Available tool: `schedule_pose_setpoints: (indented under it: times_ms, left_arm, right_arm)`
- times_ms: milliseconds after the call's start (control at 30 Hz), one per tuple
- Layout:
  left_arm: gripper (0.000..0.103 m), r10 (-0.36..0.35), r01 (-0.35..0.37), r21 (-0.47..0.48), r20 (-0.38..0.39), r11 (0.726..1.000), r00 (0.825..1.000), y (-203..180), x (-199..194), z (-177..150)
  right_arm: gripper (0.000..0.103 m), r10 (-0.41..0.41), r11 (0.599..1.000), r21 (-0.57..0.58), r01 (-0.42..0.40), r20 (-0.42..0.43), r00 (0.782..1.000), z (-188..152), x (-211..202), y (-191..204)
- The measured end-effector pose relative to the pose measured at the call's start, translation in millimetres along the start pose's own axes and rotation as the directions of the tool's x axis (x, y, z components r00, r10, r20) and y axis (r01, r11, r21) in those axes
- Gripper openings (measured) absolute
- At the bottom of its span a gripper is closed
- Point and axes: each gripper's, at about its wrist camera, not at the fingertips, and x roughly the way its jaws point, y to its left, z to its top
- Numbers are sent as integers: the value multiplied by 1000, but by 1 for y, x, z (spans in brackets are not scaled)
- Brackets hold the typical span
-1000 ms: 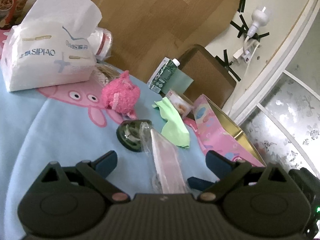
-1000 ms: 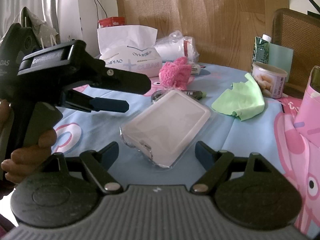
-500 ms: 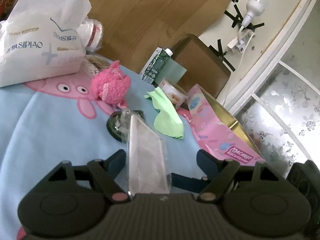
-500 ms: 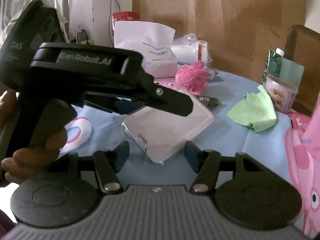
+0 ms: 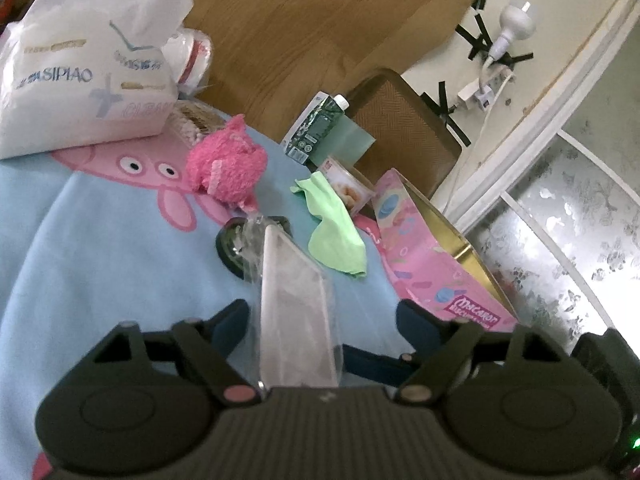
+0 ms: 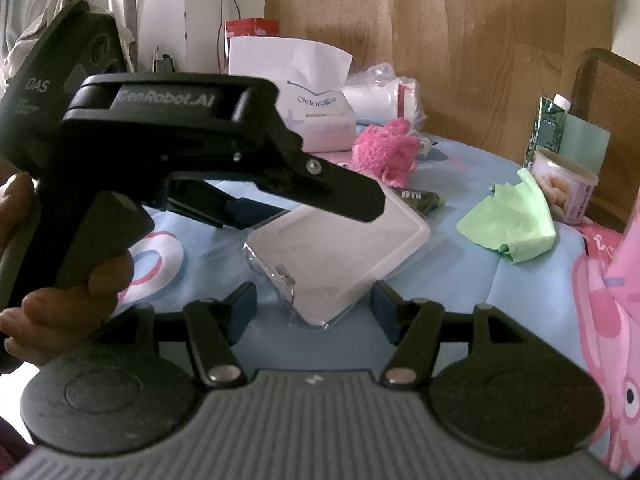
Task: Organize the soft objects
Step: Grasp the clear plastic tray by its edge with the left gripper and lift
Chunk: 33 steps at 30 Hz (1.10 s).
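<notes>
Glossy flat pouch (image 5: 296, 312) now sits, seemingly unclamped, between left tool (image 5: 322, 316) fingers.

A worktop (image 5: 100, 248) covered in a light blue cloth with pink cartoon pig prints. On it lie a white plastic tissue pack (image 5: 80, 92) at the far left, a fuzzy pink knitted bundle (image 5: 228, 168) near it, a crumpled light green cloth (image 5: 336, 232), a small round printed tub (image 6: 568, 184), a green drink carton (image 5: 316, 128) and a pink cardboard box (image 5: 432, 264) at the right edge.
</notes>
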Motion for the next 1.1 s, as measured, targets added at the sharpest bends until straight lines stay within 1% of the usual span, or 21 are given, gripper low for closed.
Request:
schedule_pose_setpoints:
  times_ms: [100, 133, 167, 233, 333, 400, 700, 767, 867, 1000, 1100]
  left_arm:
    - [76, 15, -15, 31, 5, 999, 1000, -5, 0, -1]
    - [76, 18, -18, 37, 8, 999, 1000, -6, 0, -2]
    - [76, 18, -18, 41, 13, 999, 1000, -7, -1, -2]
    - [76, 6, -8, 45, 28, 999, 1000, -7, -4, -2]
    - [75, -5, 3, 58, 40, 998, 999, -8, -6, -3]
    - [75, 5, -7, 64, 33, 998, 999, -9, -4, -3]
    - [75, 21, -21, 41, 12, 999, 1000, -6, -1, -1]
    - [76, 21, -21, 34, 7, 999, 1000, -4, 0, -1]
    - [81, 25, -25, 32, -4, 999, 1000, -4, 1, -1]
    - [82, 27, -27, 34, -4, 999, 1000, -4, 1, -1]
    - [80, 31, -31, 43, -2, 999, 1000, -6, 1, -2]
  right_arm:
    - [63, -9, 1000, -2, 9, 7, 1000, 0, -1, 1]
    - [60, -11, 1000, -2, 11, 10, 1000, -1, -1, 2]
    - [57, -11, 1000, 1, 11, 12, 1000, -1, -2, 1]
    - [54, -11, 1000, 6, 11, 17, 1000, -2, -4, 1]
    - [54, -14, 1000, 12, 14, 34, 999, -2, -7, 1]
    - [54, -15, 1000, 9, 15, 42, 999, -3, -9, 2]
    - [54, -8, 1000, -1, 8, 14, 1000, -2, -5, 3]
    - [55, -5, 1000, -3, 5, 11, 1000, -2, -4, 3]
    - [56, -2, 1000, -4, 2, 10, 1000, -2, -3, 2]
    - [56, -3, 1000, -4, 3, 11, 1000, -1, -3, 2]
    - [56, -3, 1000, -4, 3, 14, 1000, -2, -4, 3]
